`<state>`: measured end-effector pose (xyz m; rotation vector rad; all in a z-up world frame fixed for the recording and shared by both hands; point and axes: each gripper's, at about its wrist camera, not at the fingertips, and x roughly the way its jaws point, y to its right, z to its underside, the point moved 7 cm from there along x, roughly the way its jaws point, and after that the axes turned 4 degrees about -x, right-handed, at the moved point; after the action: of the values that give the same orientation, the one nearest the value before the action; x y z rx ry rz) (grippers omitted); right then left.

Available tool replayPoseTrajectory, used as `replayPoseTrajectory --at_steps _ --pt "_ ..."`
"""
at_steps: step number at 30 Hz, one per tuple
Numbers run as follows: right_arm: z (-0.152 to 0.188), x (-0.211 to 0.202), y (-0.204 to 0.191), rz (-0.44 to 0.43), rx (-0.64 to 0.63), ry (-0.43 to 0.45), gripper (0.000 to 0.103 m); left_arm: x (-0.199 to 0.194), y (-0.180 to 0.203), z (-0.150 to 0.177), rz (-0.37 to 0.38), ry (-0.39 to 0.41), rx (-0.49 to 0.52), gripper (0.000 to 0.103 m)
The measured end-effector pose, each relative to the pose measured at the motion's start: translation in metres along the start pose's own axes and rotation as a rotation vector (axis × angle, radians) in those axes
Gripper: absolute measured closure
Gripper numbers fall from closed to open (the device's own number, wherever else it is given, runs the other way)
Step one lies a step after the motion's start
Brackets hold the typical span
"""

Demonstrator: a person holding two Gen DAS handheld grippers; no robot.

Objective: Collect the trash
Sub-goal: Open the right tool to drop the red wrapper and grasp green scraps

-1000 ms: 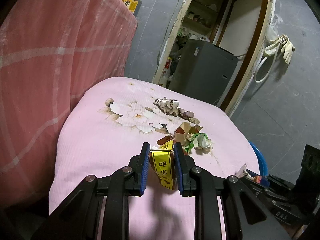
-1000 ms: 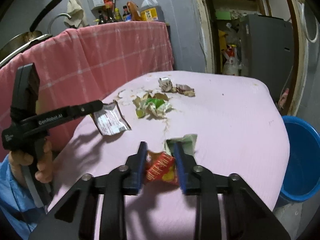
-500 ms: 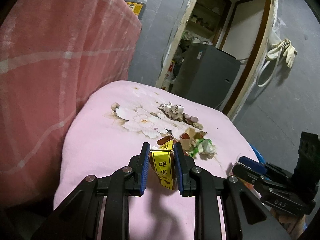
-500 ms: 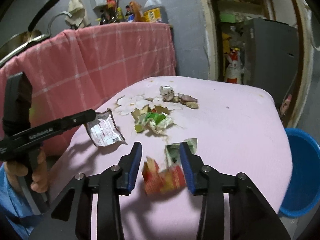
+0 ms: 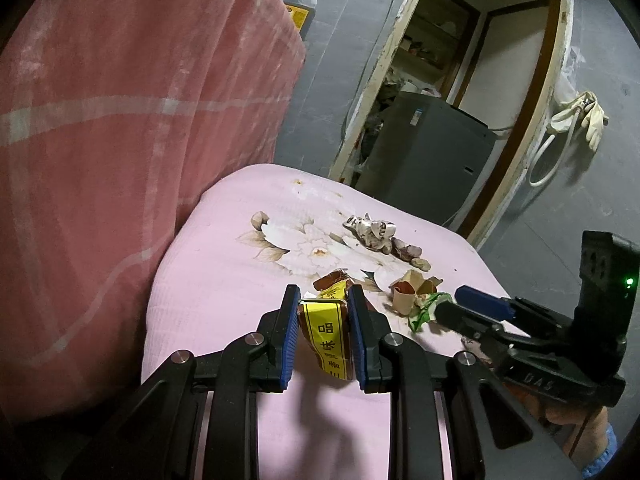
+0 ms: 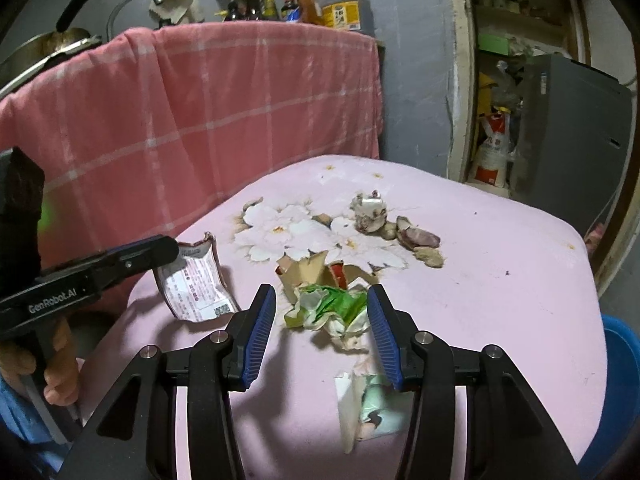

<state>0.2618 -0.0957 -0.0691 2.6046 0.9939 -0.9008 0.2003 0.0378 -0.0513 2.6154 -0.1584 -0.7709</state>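
While the left gripper [image 5: 323,302] pinches a yellow-striped wrapper [image 5: 325,334] above the pink cloth [image 5: 224,272], crumpled trash [image 5: 416,298] lies ahead. From the right wrist view, the right gripper [image 6: 321,302] stands spread around a green wrapper [image 6: 332,306].

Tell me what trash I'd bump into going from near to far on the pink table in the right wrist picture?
Pale green wrapper → crumpled green-and-white wrapper → torn tan paper cup → crumpled printed wrapper.
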Motion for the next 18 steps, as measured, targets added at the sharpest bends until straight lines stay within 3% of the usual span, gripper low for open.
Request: replayPoseTrajectory --at_steps 3,5,8,13,18 --pt "0.004 0.005 0.0 0.007 0.003 -0.019 0.061 0.0 0.0 0.0 0.002 -0.002 0.0 0.083" --pt "0.004 0.006 0.002 0.014 0.01 -0.024 0.079 -0.001 0.002 -0.001 0.002 -0.001 0.002 0.083" --pt "0.005 0.006 0.002 0.016 0.011 -0.027 0.089 -0.002 0.003 -0.002 0.004 0.002 0.002 0.083" --pt "0.002 -0.009 0.001 0.027 0.011 0.034 0.089 -0.005 0.008 -0.007 0.006 0.024 0.022 0.083" --pt "-0.011 -0.039 0.005 0.043 0.037 0.163 0.089 -0.012 0.025 -0.018 0.019 0.075 0.056 0.083"
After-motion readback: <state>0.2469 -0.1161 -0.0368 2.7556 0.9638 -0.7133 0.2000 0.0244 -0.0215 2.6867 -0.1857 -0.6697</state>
